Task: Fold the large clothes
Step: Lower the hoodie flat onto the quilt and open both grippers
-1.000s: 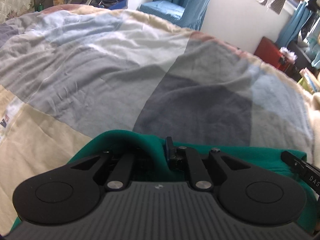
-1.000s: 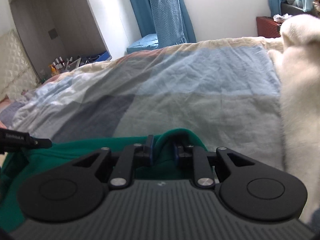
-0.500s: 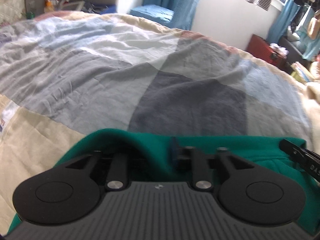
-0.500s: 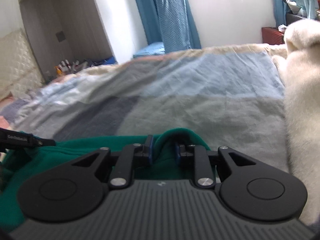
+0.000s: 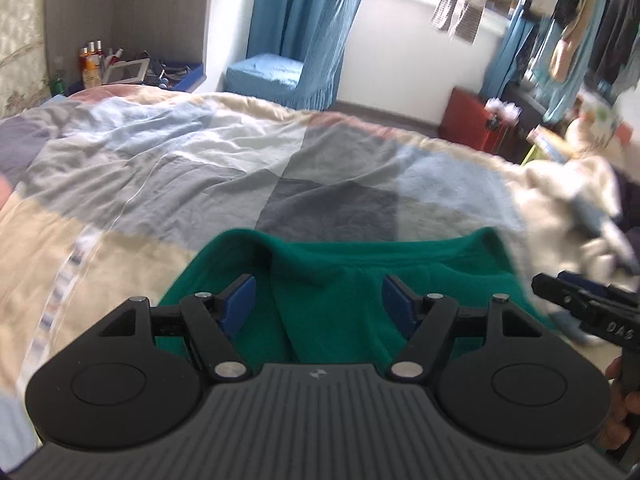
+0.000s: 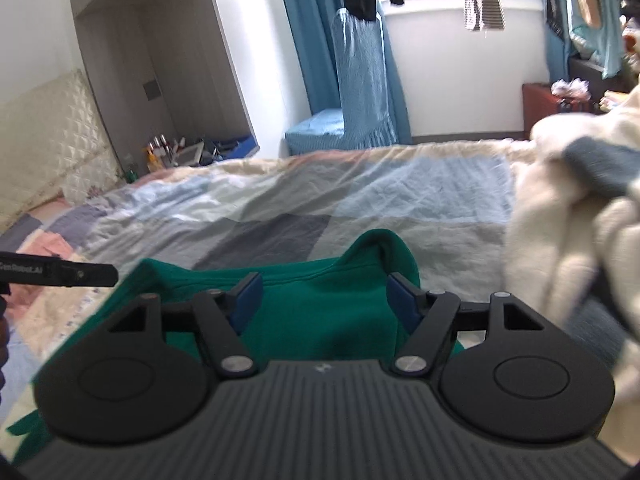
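Where blur allows, a patchwork quilt [image 5: 240, 168] seemingly covers the bed.

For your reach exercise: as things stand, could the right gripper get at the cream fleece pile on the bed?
Probably yes. The right gripper, jaws opening and clear of the green garment, has the cream fleece pile close beside it, nothing between.

Two wrist views, angled down, close over bed [image 5: 168, 168] — shared green garment [image 6: 320, 312]
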